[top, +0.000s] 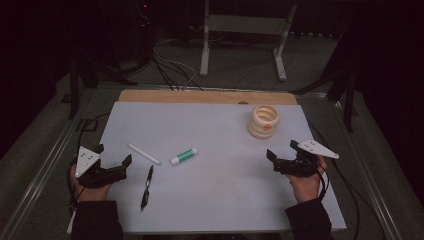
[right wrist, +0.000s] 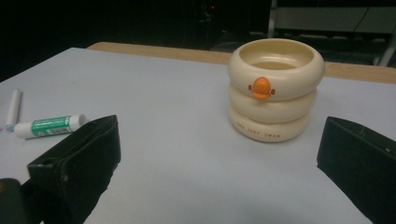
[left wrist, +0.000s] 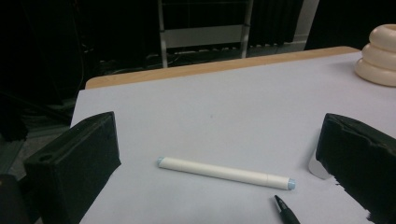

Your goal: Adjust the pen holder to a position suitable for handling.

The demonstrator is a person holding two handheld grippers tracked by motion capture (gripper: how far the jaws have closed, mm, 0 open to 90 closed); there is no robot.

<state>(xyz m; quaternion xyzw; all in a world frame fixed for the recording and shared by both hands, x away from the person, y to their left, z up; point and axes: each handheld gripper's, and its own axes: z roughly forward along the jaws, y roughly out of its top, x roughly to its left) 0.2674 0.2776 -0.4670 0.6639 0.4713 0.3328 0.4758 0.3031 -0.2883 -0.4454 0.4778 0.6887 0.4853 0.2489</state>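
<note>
Peering along the left gripper (top: 114, 155), we lose the glue stick (left wrist: 319, 167) mostly behind a jaw, and the black pen (left wrist: 286, 213) is cut off at the frame's bottom. A pale grey sheet (top: 220, 190) covers the wooden table (top: 200, 96); the room behind is dark, with cables and a white frame's legs. We hold both grippers low with jaws spread, pinching nothing. The left sits just beside the white pen (top: 144, 153); the right gripper (top: 282, 151) lies well apart from it, near the cream ringed holder (top: 264, 121).
</note>
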